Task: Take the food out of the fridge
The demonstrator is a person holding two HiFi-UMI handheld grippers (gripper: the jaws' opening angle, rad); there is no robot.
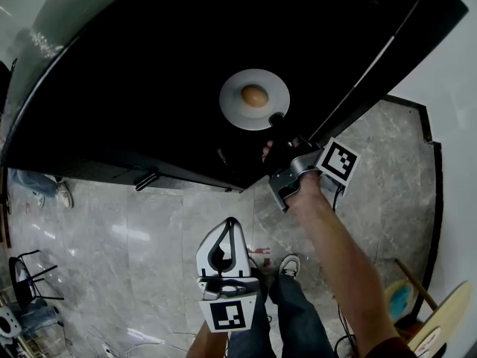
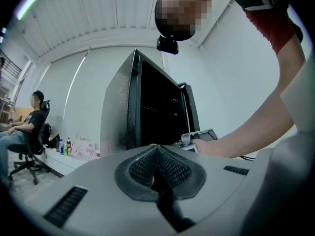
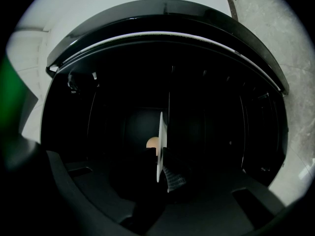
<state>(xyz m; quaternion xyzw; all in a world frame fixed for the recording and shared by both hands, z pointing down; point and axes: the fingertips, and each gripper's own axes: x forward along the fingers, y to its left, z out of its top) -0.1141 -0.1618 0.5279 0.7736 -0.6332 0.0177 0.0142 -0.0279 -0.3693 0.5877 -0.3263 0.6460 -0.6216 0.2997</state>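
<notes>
A white plate (image 1: 237, 107) carries a brown egg-shaped food (image 1: 254, 95) in front of the dark open fridge (image 1: 149, 88). My right gripper (image 1: 277, 119) is shut on the plate's near rim. In the right gripper view the plate (image 3: 160, 144) shows edge-on between the jaws, with the food (image 3: 152, 142) just left of it. My left gripper (image 1: 225, 250) hangs low over the floor, jaws together and nothing in them. In the left gripper view the left gripper (image 2: 158, 167) points at the black fridge (image 2: 147, 112).
The open fridge door (image 1: 373, 73) stands at the right of the plate. Grey marble floor (image 1: 149, 230) lies below. A seated person (image 2: 27, 132) on an office chair and bottles (image 2: 64, 145) on a low ledge are far left. A black chair (image 1: 26, 282) stands at the lower left.
</notes>
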